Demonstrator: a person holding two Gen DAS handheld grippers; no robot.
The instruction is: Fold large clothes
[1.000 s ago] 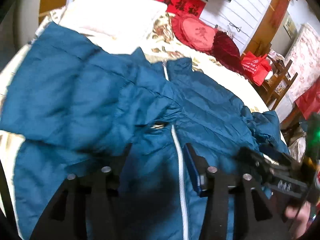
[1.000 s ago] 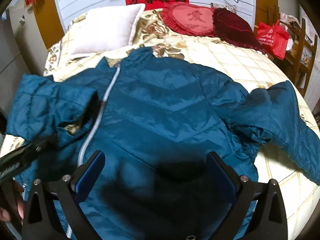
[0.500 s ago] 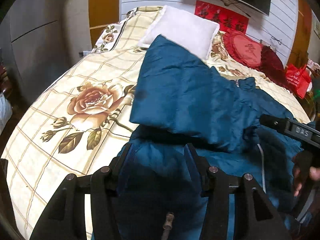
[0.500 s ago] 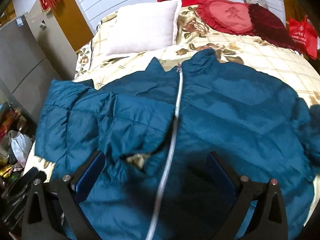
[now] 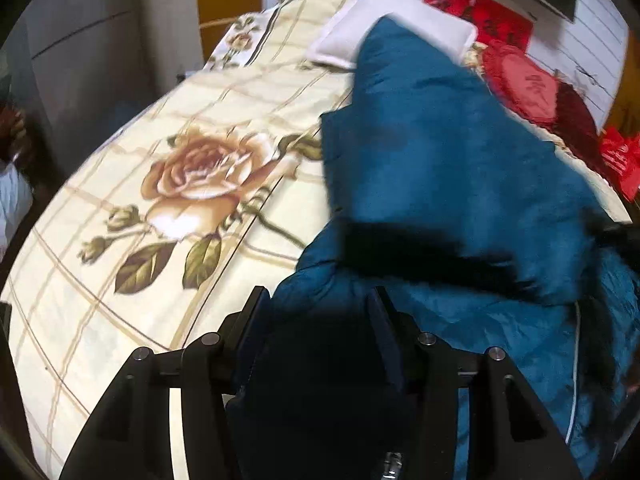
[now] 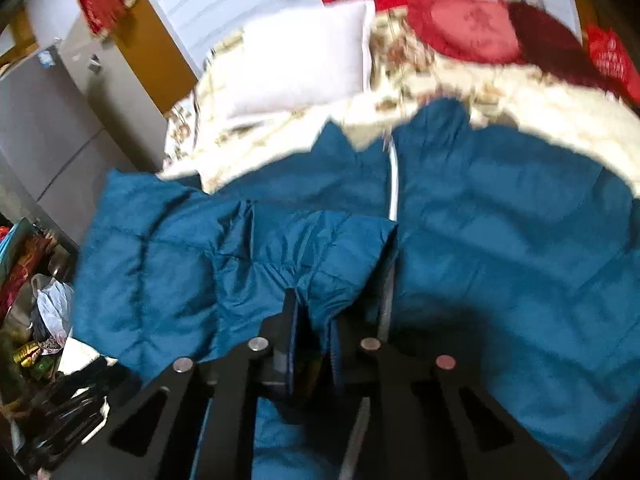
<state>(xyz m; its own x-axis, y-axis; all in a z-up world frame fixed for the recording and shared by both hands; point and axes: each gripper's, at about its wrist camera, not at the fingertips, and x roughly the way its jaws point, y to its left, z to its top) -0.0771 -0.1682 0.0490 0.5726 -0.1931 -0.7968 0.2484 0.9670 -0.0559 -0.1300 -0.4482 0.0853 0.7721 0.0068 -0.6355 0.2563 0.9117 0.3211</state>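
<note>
A large teal puffer jacket (image 6: 500,240) with a white zipper (image 6: 393,184) lies spread on the bed. Its left sleeve (image 5: 440,152) is folded over the jacket's front. In the left wrist view my left gripper (image 5: 320,312) sits at the jacket's lower left edge, its jaws apart with jacket fabric between them. In the right wrist view my right gripper (image 6: 312,320) has its jaws drawn close, pinching a fold of the sleeve fabric (image 6: 320,264) near the zipper. The jacket's right sleeve is out of view.
The bed has a cream bedspread (image 5: 140,208) with a rose print. A white pillow (image 6: 304,60) and red cushions (image 6: 464,28) lie at the head. A grey cabinet (image 6: 44,120) and floor clutter (image 6: 36,300) stand beside the bed's left edge.
My right gripper has closed from wide open onto the folded sleeve fabric and moved left. My left gripper has stayed at the jacket's lower left edge, with the view shifted slightly.
</note>
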